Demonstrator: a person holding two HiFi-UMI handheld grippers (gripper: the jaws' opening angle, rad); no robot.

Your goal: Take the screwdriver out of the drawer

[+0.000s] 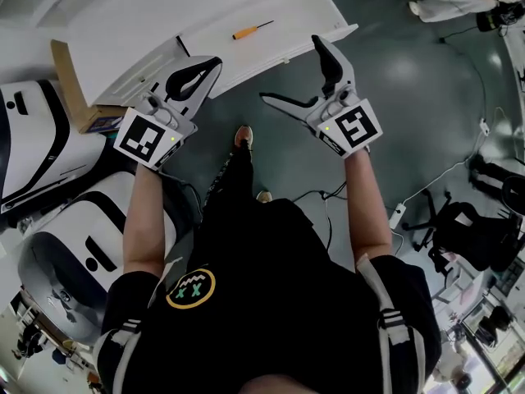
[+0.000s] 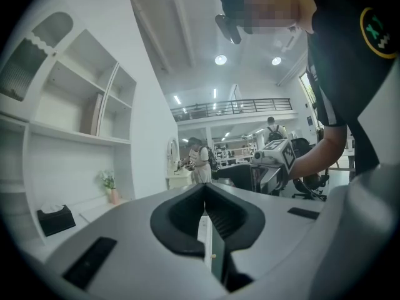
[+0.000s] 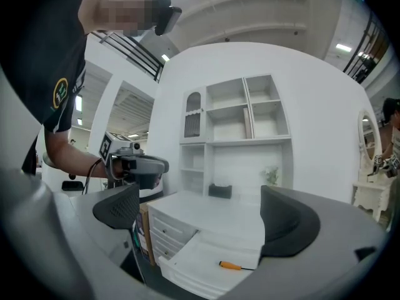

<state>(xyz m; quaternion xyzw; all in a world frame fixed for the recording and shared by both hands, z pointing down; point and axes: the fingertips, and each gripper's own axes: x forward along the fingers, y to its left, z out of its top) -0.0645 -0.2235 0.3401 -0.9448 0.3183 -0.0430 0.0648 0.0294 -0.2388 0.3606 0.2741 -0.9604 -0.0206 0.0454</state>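
The screwdriver (image 1: 252, 29) is lying untouched in the open drawer (image 1: 295, 15), so the lifting out is not yet beginning. The right tongs (image 1: 289, 68) are gaping wide near the drawer's front, while the left tongs (image 1: 209, 66) are sitting pressed together, gripping nothing.

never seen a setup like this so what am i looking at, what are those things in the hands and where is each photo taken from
No robot here: a person holds a left gripper and a right gripper, one per hand. One picture comes from a camera on the person's head, looking down; the other two from cameras riding on each gripper. The left fingers are closed on nothing; the right ones are spread, empty. An orange-handled screwdriver lies untouched in the open white drawer.
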